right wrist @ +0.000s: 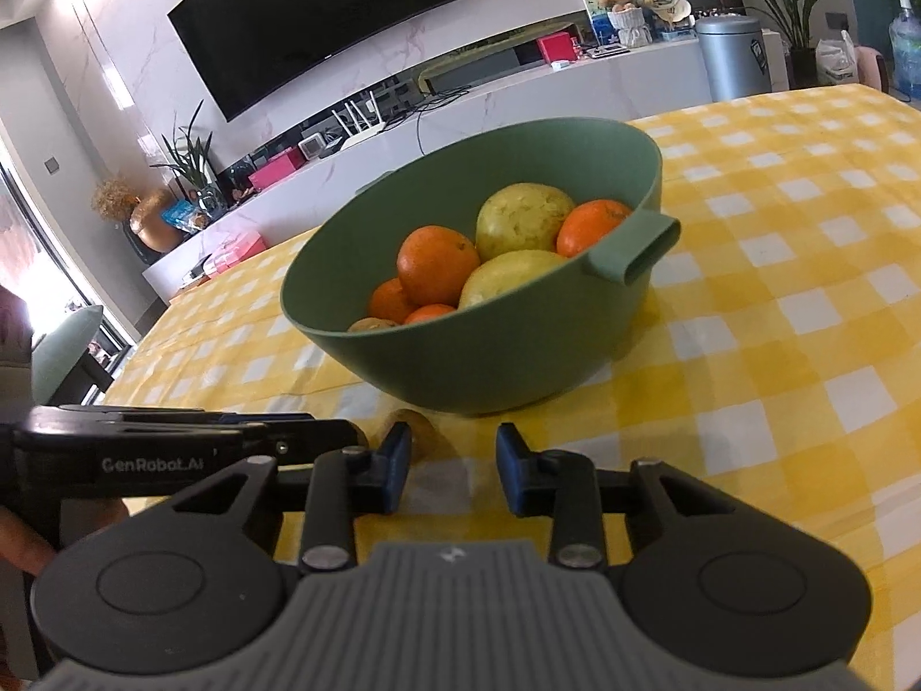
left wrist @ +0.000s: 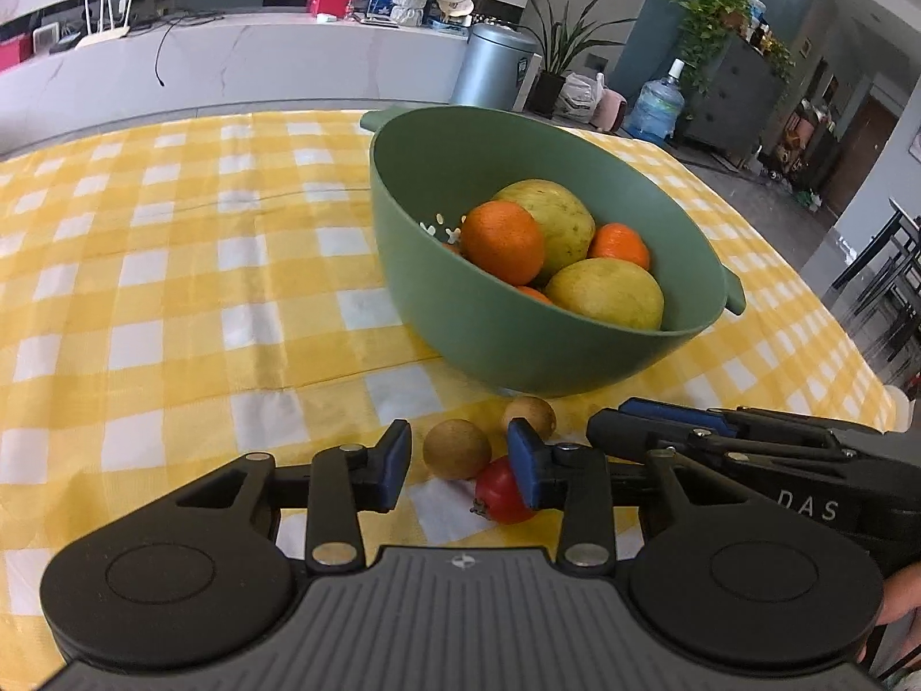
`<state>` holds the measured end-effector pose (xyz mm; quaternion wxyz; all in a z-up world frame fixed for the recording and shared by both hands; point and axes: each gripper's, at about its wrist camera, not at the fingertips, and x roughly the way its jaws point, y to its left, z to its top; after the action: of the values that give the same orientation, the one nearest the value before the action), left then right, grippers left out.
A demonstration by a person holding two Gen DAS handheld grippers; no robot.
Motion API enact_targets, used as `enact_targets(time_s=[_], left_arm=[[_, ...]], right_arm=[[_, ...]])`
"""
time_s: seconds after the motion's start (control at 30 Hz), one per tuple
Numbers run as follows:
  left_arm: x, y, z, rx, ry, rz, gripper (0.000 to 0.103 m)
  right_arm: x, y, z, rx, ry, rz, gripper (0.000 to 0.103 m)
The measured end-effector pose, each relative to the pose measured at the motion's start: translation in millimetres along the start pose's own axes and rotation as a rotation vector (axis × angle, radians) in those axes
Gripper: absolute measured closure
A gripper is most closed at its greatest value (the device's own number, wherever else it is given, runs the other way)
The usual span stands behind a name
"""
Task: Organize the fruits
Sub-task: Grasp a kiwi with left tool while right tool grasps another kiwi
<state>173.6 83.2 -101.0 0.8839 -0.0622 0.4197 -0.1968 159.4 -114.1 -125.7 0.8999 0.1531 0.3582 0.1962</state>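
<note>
- A green bowl (left wrist: 460, 311) stands on the tabletop (left wrist: 172, 288), which is covered by a yellow-and-white checked cloth; this bowl is the landmark for what follows.
- Inside the bowl lie two yellow-green pears (left wrist: 604, 293) and several oranges (left wrist: 502, 242); the right wrist view also shows a brownish fruit low against the bowl's near wall.
- Just in front of the bowl, on the cloth, lie two small round brown fruits (left wrist: 456, 449) and one small red fruit (left wrist: 502, 490), close together.
- The left hand-held gripper (left wrist: 460, 469) hovers low in front of the bowl, its blue-padded jaws partly open. One brown fruit and the red fruit sit in the gap; the right pad overlaps the red fruit, but whether it touches cannot be told. Nothing is gripped.
- The right hand-held gripper (right wrist: 452, 469) is also in front of the bowl, just beside the left one, jaws partly open with only cloth between them. A brown fruit (right wrist: 417, 429) lies just past its left pad.
</note>
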Motion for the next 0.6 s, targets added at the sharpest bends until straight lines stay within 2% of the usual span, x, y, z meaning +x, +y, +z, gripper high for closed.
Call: enact_targets(time_s=[0.3,0.4,0.43,0.6], left_arm=[[4,12,1,-0.116,0.033,-0.086,0.065],[5,20,1,-0.169,0.038,-0.099,0.069],[5,22,1,-0.185,0.039,-0.101,0.078],[-1,31,3,-0.231,0.022,-0.086,0.077]], right_arm=[[14,5,5,0.002,0.007,0.045,0.075],[19,4,5,0.01,0.015,0.056,0.078],[20,4,5,0.014,0.019,0.062,0.079],[24,5,5,0.018,0.028,0.084,0.079]])
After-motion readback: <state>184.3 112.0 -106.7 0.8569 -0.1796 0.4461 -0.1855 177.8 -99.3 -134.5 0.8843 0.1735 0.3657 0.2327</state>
